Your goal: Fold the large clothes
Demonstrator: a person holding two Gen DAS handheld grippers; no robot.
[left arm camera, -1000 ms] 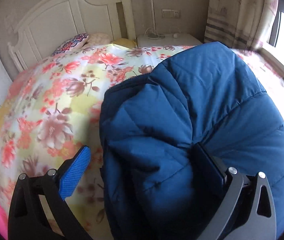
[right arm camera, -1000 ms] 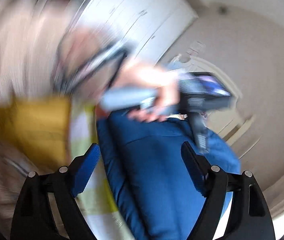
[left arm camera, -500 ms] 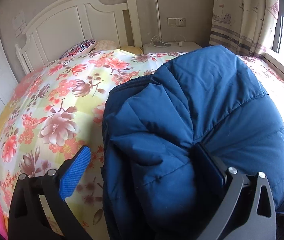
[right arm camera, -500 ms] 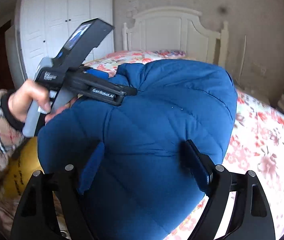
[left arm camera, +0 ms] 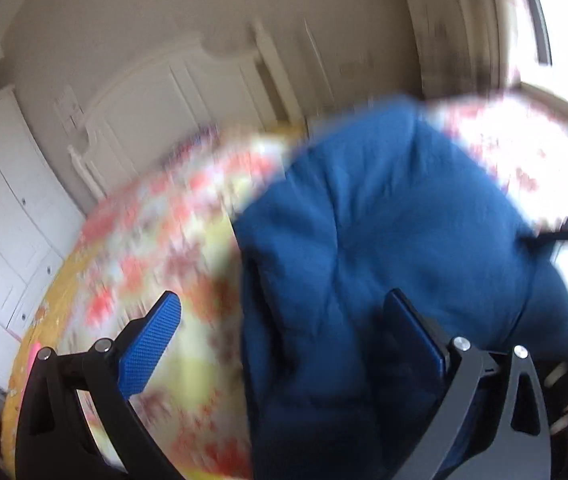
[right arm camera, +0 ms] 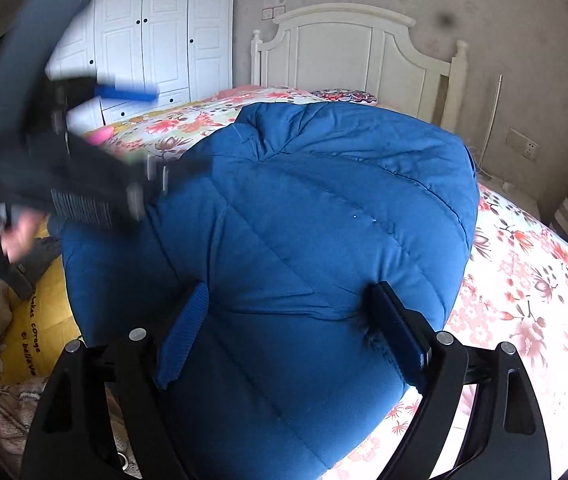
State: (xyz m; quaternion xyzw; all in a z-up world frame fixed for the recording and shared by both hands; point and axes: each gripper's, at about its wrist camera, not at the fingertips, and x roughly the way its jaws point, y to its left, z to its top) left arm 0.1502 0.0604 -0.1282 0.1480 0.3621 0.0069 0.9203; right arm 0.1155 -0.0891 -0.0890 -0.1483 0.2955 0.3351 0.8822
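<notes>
Two claws wide open: right claw straddles blue puffer jacket bunched on bed, left claw empty beside it. Prob soft, bulky, slippery; grip w/ hem or seams

A bed with a white panelled wooden headboard carries a floral bedspread in pink, red and pale yellow. A puffy quilted blue jacket lies bunched on it, ahead of and between the right gripper's fingers; a patterned cushion sits beyond, by the headboard.
</notes>
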